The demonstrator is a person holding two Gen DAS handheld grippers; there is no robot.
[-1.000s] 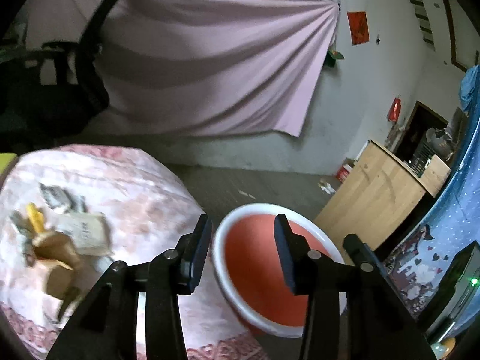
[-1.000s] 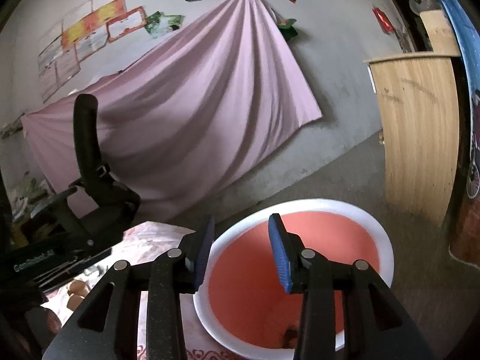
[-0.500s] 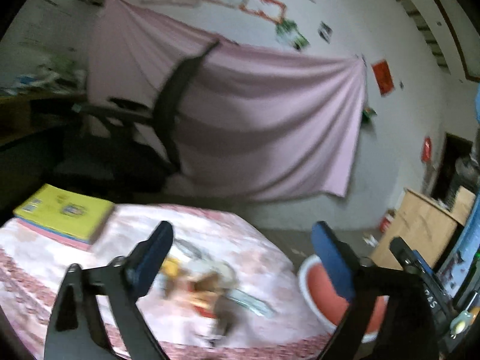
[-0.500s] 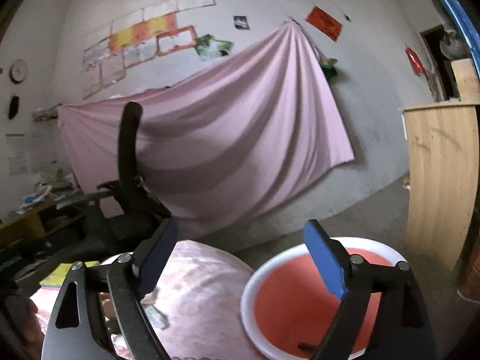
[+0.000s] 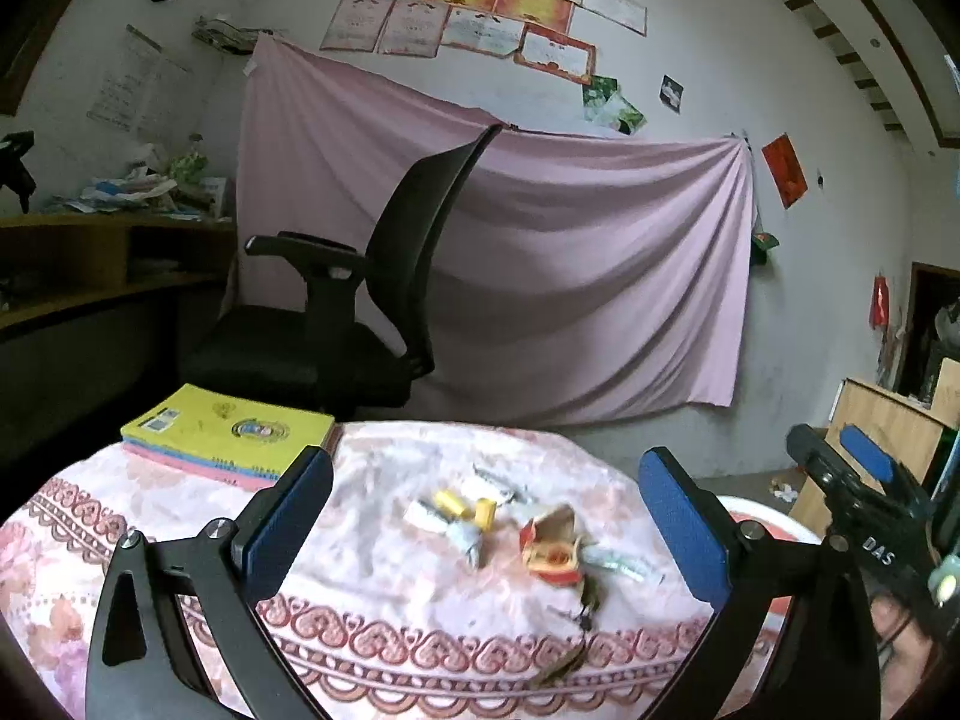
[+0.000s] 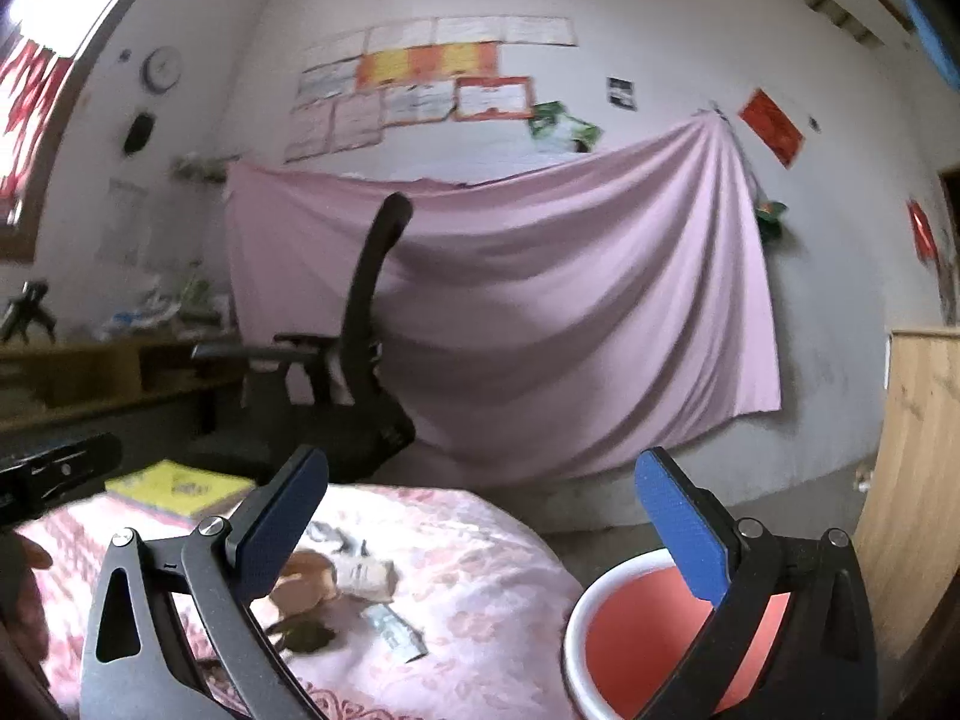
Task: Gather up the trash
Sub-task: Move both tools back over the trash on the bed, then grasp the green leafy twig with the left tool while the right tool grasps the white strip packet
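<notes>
Both grippers, left (image 5: 485, 510) and right (image 6: 480, 516), have just been opening and now stand released with nothing between the jaws, turned from the bin (image 6: 606, 618) toward the table; trash (image 5: 549, 549) lies on the cloth (image 5: 384, 570), next pick pending

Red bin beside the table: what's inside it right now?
In the right wrist view, the red bin shows only bare red inner wall. Its bottom is hidden behind the right gripper finger and the frame edge, so contents cannot be confirmed.
</notes>
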